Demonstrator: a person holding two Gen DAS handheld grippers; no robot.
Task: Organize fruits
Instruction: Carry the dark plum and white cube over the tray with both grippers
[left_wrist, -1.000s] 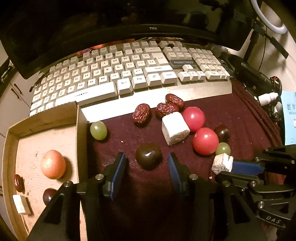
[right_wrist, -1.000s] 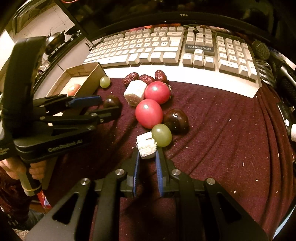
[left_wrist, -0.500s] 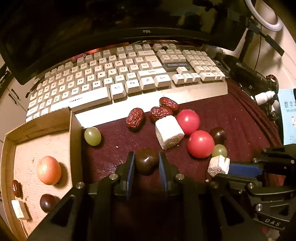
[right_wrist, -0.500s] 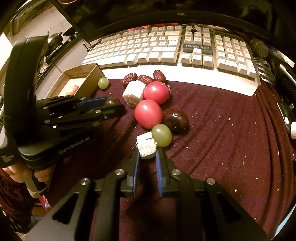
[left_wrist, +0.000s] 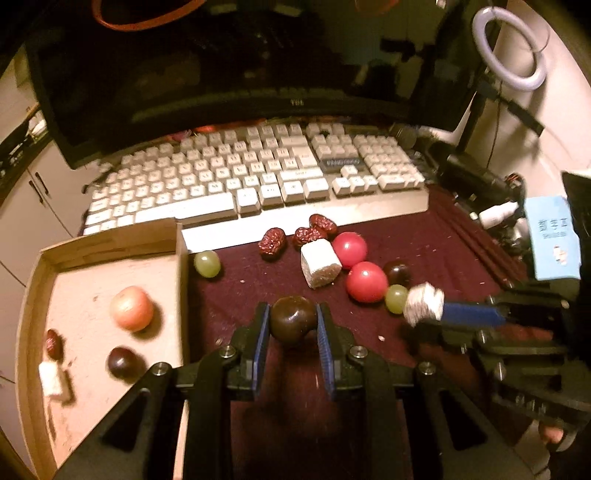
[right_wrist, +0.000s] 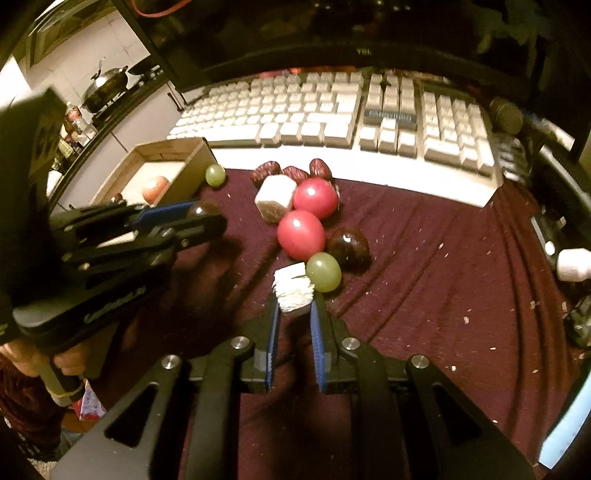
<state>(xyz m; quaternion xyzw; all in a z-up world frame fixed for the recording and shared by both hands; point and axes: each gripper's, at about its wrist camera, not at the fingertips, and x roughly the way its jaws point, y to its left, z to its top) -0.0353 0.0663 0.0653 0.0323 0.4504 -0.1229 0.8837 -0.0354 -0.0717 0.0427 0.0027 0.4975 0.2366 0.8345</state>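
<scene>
Beside the cardboard tray (left_wrist: 181, 258), the left gripper (left_wrist: 292, 325) clamps a dark plum (left_wrist: 293, 320) across its middle; smooth and likely slippery. Nearby, the right gripper (right_wrist: 293, 308) pinches a white cube (right_wrist: 293, 291), seemingly light and crumbly.

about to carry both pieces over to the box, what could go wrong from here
1. The dark round fruit sits at the very tips of the left gripper; being round, it may slip out on the way to the cardboard box.
2. The right gripper pinches only the near end of the white cube, which looks crumbly and could break.
3. The green grape touches that cube and may roll when it lifts.
</scene>
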